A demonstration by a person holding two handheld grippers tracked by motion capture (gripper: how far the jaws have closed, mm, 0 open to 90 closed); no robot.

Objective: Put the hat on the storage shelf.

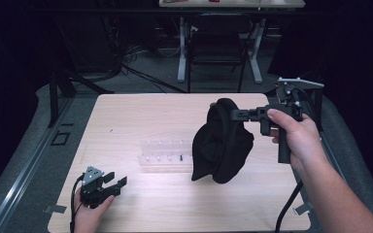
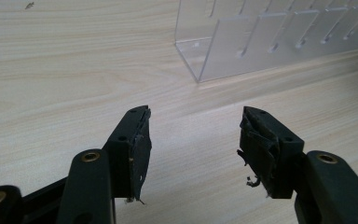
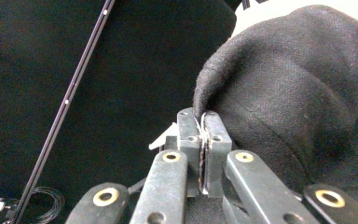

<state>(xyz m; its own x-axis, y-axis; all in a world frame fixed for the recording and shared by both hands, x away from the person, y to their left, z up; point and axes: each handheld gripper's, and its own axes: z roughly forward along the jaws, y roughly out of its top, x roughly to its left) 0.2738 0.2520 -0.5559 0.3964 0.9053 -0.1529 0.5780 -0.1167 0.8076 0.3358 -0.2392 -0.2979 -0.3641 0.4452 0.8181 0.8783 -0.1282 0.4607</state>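
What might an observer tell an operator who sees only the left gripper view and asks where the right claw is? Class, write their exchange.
Observer: The right claw is raised over the right side of the table.
Operator: Is it holding anything?
Observer: Yes, it is shut on a black cloth, which hangs below it.
Operator: Where is that from the rack?
Observer: In the high view the cloth covers the rack's right end.

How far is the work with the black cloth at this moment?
Done: the right gripper has its jaws shut on an edge of the black cloth and holds it lifted above the table. In hand: the cloth hangs bunched. Left: the left gripper rests open near the clear rack and has not taken the cloth.
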